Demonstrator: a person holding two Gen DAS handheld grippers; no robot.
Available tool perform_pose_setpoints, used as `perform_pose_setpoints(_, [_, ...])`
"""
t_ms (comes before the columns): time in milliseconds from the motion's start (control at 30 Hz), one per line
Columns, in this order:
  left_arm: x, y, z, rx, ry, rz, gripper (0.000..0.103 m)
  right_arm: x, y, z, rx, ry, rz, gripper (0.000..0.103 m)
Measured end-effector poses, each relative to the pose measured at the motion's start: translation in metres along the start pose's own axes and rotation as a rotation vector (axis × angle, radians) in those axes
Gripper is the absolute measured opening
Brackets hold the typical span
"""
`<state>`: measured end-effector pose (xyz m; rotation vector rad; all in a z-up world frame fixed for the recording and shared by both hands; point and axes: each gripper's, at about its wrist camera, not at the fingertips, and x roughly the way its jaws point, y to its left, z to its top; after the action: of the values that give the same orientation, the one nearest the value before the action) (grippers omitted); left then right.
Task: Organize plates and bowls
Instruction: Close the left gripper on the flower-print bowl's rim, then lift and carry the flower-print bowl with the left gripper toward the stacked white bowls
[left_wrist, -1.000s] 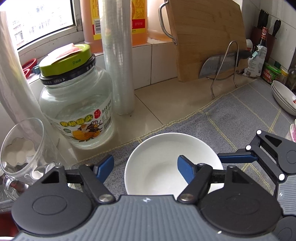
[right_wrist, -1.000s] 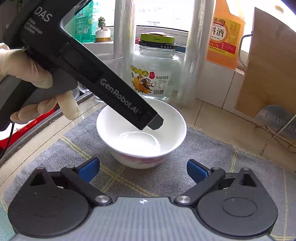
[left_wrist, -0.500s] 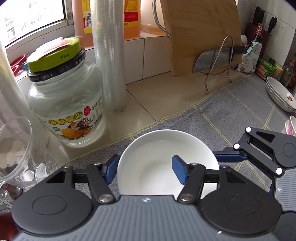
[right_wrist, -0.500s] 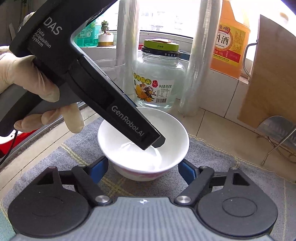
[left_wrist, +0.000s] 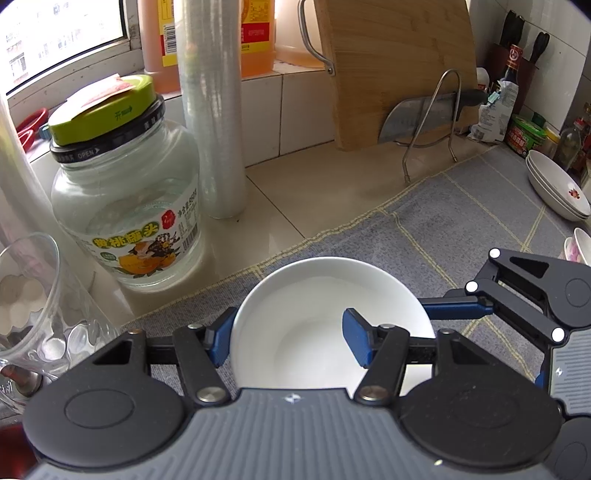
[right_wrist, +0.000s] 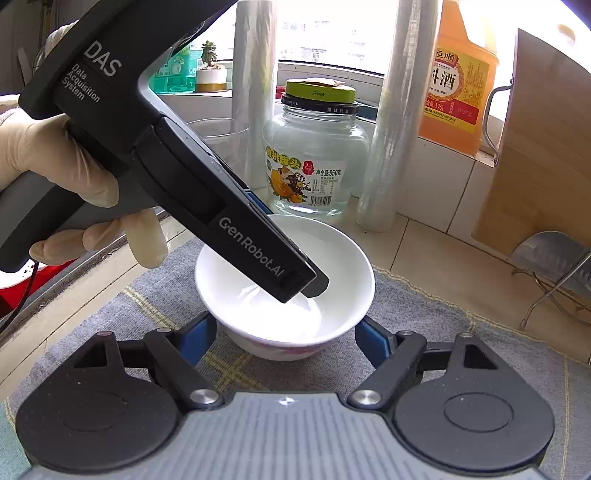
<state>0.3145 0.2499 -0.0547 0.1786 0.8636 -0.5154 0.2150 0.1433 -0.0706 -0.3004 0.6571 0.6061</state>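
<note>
A glossy white ceramic bowl (left_wrist: 325, 325) with a pink floral band low on its outer wall sits near the left end of a grey woven mat (left_wrist: 461, 229) crossed by thin yellow lines, which covers a smooth beige tiled countertop (left_wrist: 332, 177). The left gripper (left_wrist: 286, 341) is closed on the bowl's left wall, one blue pad outside the rim and the other inside the basin, its jaws at their tightest. The right gripper (right_wrist: 284, 341) has its jaws drawn in around the bowl's lower body, having just been closing, a blue pad at each side of the base; whether they press the ceramic cannot be told. A gloved hand (right_wrist: 66, 184) grips the black handle of the left tool. Just beyond the mat's far edge stand a clear glass jar with a green lid and a peach label (left_wrist: 125, 192), a tall roll of cling film (left_wrist: 210, 110) and, further right, a bamboo cutting board (left_wrist: 399, 66) leaning upright with a cleaver (left_wrist: 417, 114) in a wire rack. A clear tumbler (left_wrist: 26, 295) stands at the near left. On the far right of the mat a stack of shallow white plates (left_wrist: 554, 188) lies well apart from the bowl, with open mat between them. Orange bottles (right_wrist: 458, 85) line the windowsill under bright daylight.
</note>
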Motion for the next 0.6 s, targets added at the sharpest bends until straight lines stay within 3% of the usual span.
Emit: perform_pose_setpoints(600, [-0.030, -0.037, -0.001, 0.045, -0.027, -0.014, 0.061, -0.043, -0.001, -0.001, -0.005, 0.017, 0.002, 0.085])
